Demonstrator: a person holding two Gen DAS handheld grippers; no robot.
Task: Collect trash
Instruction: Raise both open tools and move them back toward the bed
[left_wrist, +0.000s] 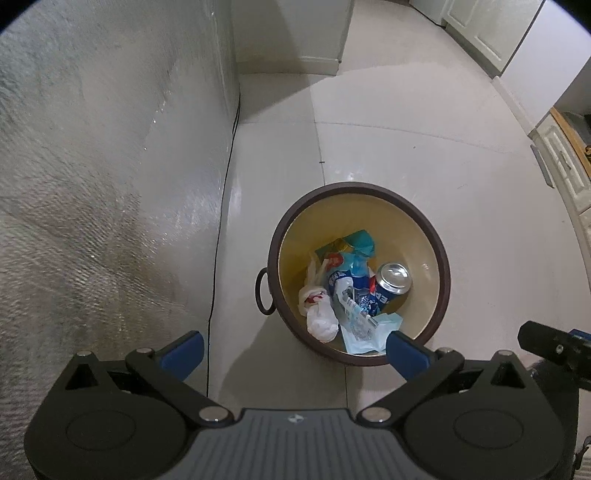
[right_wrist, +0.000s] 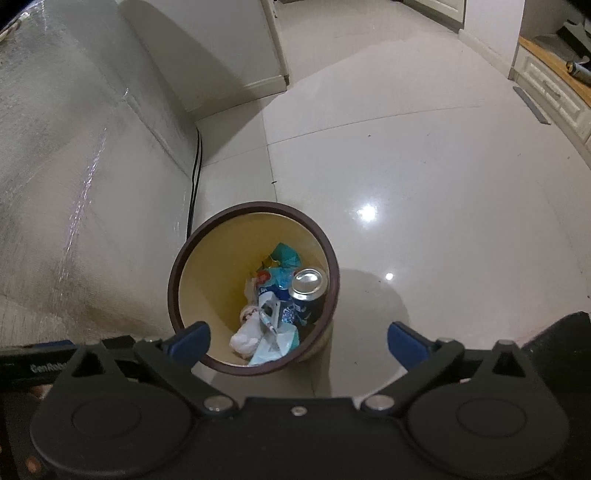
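A round bin (left_wrist: 439, 258) with a dark brown rim and yellow inside stands on the tiled floor; it also shows in the right wrist view (right_wrist: 177, 280). Inside lie a blue soda can (left_wrist: 393, 282) (right_wrist: 306, 288), a crumpled white tissue (left_wrist: 321, 321) (right_wrist: 245, 338), a pale blue mask (left_wrist: 369, 336) (right_wrist: 277, 343) and teal and blue wrappers (left_wrist: 360, 242) (right_wrist: 286, 254). My left gripper (left_wrist: 295, 350) is open and empty, held above the bin's near left side. My right gripper (right_wrist: 299, 341) is open and empty, above the bin's near right side.
A textured silver surface (left_wrist: 92, 184) (right_wrist: 55, 166) rises on the left, with a black cable (left_wrist: 221, 206) (right_wrist: 194, 177) along its base. Glossy floor tiles (right_wrist: 424, 166) spread to the right. White cabinets (left_wrist: 561, 162) (right_wrist: 550, 92) stand at the far right. The right gripper's body (left_wrist: 554, 347) shows beside my left one.
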